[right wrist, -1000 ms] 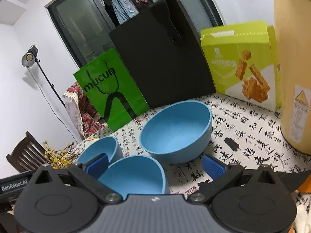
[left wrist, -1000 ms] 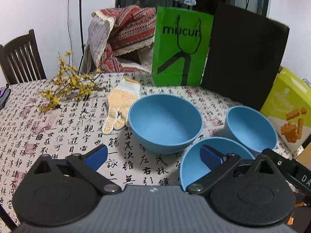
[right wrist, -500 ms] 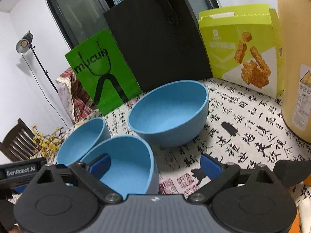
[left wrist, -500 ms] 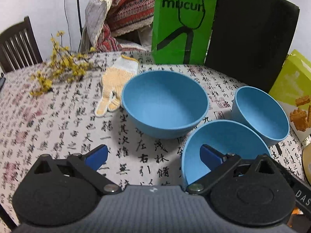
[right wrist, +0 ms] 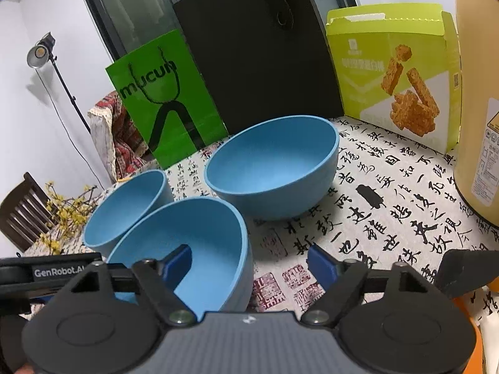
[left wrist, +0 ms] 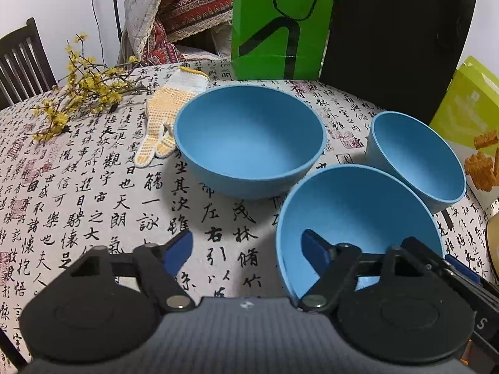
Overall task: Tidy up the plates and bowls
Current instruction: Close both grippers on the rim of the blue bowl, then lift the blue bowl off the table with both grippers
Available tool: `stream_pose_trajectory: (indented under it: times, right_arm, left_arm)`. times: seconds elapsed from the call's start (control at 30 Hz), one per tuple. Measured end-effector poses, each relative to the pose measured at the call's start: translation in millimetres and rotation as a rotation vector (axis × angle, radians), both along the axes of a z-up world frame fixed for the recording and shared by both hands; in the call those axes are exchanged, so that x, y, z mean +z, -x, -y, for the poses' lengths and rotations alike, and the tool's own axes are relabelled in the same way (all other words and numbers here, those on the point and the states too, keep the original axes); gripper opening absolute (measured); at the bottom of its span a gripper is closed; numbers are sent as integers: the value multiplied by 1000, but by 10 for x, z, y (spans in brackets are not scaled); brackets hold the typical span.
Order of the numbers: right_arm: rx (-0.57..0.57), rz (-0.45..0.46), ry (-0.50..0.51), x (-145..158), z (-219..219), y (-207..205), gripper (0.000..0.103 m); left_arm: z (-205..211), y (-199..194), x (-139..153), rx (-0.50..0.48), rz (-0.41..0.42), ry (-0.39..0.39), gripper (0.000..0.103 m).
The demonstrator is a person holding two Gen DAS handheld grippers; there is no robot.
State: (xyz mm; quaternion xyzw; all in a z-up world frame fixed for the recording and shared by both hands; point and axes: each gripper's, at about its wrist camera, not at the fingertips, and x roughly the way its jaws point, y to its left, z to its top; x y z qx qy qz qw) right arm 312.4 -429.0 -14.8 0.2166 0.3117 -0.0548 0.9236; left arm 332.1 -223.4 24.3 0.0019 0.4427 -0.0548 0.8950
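Note:
Three blue bowls stand close together on a tablecloth printed with calligraphy. The nearest bowl (left wrist: pixel 355 215) (right wrist: pixel 190 243) lies between both grippers. My left gripper (left wrist: pixel 248 244) is open, with its right finger inside that bowl's rim and its left finger over bare cloth. My right gripper (right wrist: pixel 249 261) is open too, its left finger inside the same bowl and its right finger outside. A second bowl (left wrist: pixel 249 143) (right wrist: pixel 124 208) sits beside the glove. The third bowl (left wrist: pixel 414 155) (right wrist: pixel 271 168) stands near the yellow-green box.
Along the back stand a green paper bag (left wrist: pixel 280 21), a black bag (left wrist: pixel 396 40) and a yellow-green snack box (right wrist: pixel 396 74). A tall tan container (right wrist: pixel 477 93) rises at the right. A knitted glove (left wrist: pixel 165 118) and yellow flower sprigs (left wrist: pixel 78 93) lie at the left.
Both grippers have moved forward and down toward the bowls, which now look larger. The right gripper's left finger has passed from the near bowl's rim to inside it. Both stay open.

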Motion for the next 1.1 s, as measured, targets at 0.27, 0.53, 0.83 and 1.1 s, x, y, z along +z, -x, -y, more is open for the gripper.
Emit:
stream_pose_trajectory:
  times: [0.27, 0.53, 0.83, 1.1]
  right_arm:
    - [15, -18, 6, -39, -27, -20, 65]
    - [14, -48, -7, -91, -30, -67, 51]
    - [24, -63, -22, -118, -35, -79, 32]
    - [36, -62, -35, -125, -45, -75, 17]
  left_arm:
    - [27, 11, -43, -16, -29, 12, 59]
    - [113, 43, -74, -49, -54, 33, 30]
    - [163, 61, -76, -63, -53, 44, 17]
    - [172, 80, -59, -58, -35, 47, 12]
